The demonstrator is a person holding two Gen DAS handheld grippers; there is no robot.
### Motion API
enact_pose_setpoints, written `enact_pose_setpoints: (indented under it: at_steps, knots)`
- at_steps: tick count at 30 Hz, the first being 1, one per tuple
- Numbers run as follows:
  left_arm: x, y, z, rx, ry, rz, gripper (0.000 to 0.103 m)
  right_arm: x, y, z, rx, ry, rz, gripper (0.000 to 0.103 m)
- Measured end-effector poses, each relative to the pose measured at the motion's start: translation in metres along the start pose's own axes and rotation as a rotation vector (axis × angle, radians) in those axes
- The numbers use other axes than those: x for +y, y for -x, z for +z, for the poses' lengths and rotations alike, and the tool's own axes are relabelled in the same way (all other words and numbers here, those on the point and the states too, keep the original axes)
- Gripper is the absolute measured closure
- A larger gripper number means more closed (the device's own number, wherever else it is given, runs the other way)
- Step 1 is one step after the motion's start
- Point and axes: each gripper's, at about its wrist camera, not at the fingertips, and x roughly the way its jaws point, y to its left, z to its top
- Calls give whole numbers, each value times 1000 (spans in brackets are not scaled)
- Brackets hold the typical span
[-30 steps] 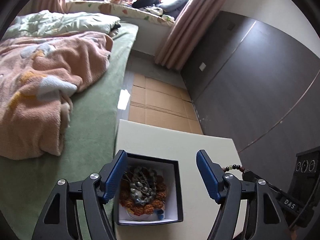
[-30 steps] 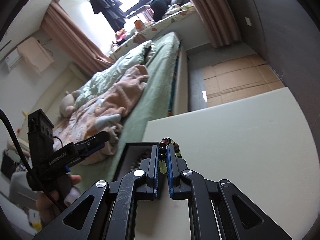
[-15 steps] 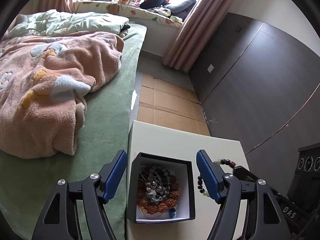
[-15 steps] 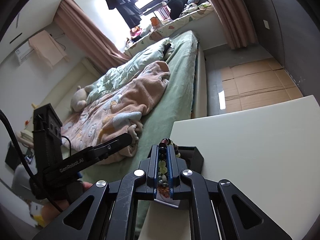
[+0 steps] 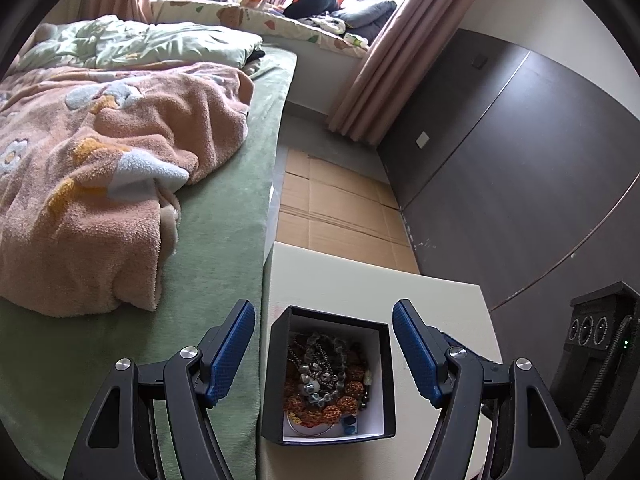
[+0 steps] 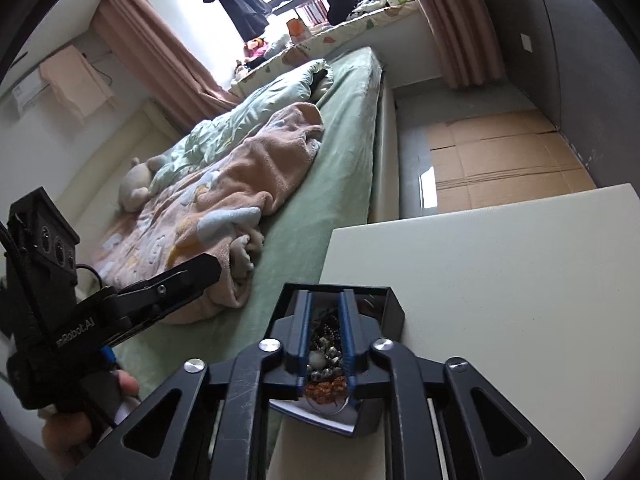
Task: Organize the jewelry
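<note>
Directly beneath the right tool, between its two blue pads, sits the open black jewelry box with its heap of beads and chains. This tool's jaws are opening, a narrow gap so far, and nothing shows pinched between the pads; a strand with pale green and dark beads lies inside the box along its right wall, apart from either tool. In my judgement the release is being made, so the relation that counts is that the right tool hangs over the box's interior and not over its rim or the bare tabletop.

From the left tool the box lies straight ahead and below, framed between the wide-spread jaws, which hold nothing and touch nothing. The box's longer side runs away from this tool, roughly along its pointing line. It stands at the tabletop's edge nearest the bed.

The right tool is the nearer one to the contents; its tips enter the left wrist view only as a dark shape just behind the left tool's right finger. A next move probably calls for lifting the right tool clear without snagging a chain.
</note>
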Motion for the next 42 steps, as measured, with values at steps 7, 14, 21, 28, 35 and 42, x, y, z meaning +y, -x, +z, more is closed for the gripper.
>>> enact_pose_setpoints:
  at_steps: [7, 14, 21, 28, 35, 42]
  knots:
    - [-3, 1, -4, 9, -29, 12, 31, -8, 17, -3, -1, -25, 8, 71]
    - [-14, 1, -16, 40, -91, 32, 30, -25, 40, -13, 28, -42, -21, 59]
    - [-30, 12, -32, 40, -134, 30, 19, -33, 66, -19, 30, -54, -56, 40]
    - [-61, 34, -41, -12, -195, 64, 3, -34, 103, -25, 34, -60, -40, 9]
    - [-81, 57, -62, -31, -220, 103, 1, -29, 152, -30, -29, -29, -82, 0]
    - [-107, 83, -69, -51, -276, 104, 0, -32, 178, -44, -43, 2, -168, 0]
